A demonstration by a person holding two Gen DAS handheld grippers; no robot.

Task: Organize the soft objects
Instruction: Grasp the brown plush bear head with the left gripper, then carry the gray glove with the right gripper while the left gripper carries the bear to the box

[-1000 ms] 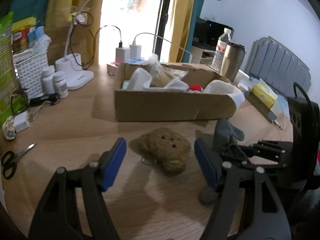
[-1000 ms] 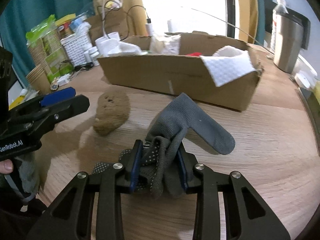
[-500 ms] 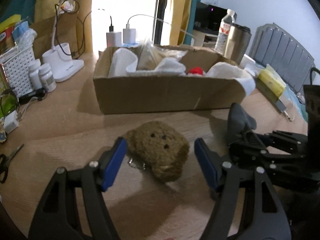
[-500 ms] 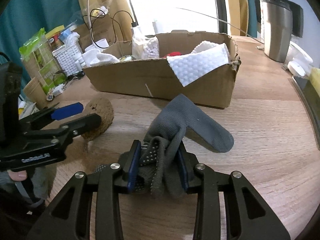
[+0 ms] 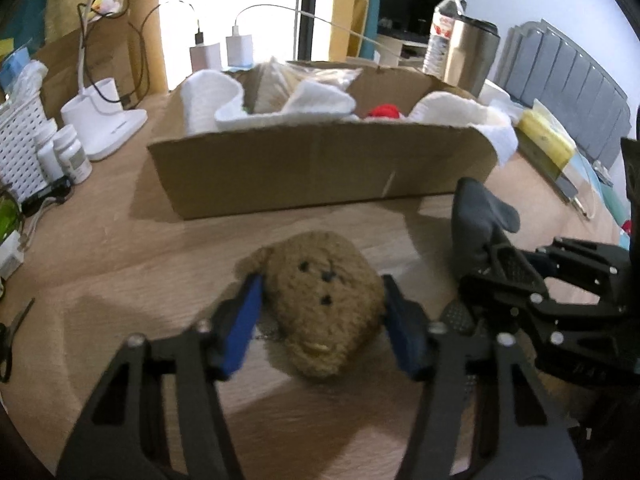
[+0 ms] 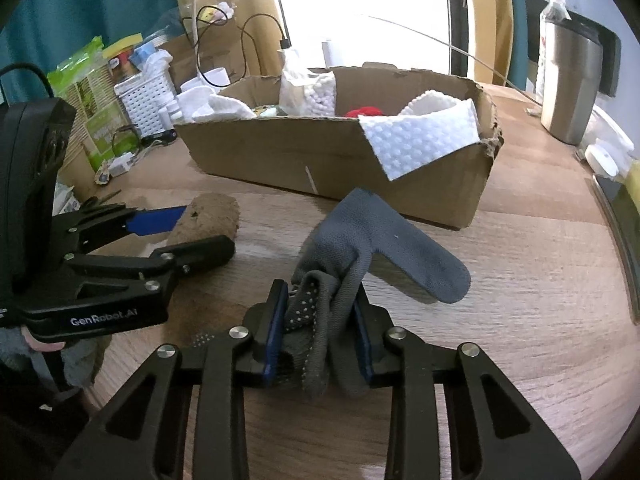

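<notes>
A brown plush bear head point(image 5: 320, 300) lies on the wooden table in front of the cardboard box point(image 5: 320, 168). My left gripper point(image 5: 322, 322) straddles it, blue pads touching both its sides. It also shows in the right wrist view point(image 6: 208, 220) between the left gripper's fingers point(image 6: 160, 218). My right gripper point(image 6: 320, 330) is shut on a bunched grey sock point(image 6: 384, 244) with white grip dots; its toe sticks out forward. The sock shows in the left wrist view point(image 5: 480, 216). The box point(image 6: 340, 152) holds white towels, a red item and a bag.
A white lamp base point(image 5: 104, 128), pill bottles point(image 5: 72, 156) and a white basket point(image 5: 16, 136) stand at the left. Scissors point(image 5: 12, 328) lie at the left edge. A steel tumbler point(image 6: 572, 80) and a water bottle point(image 5: 440, 32) stand behind the box at the right.
My left gripper moved forward over the bear head and its jaws narrowed onto it. My right gripper kept hold of the sock and moved slightly toward the box.
</notes>
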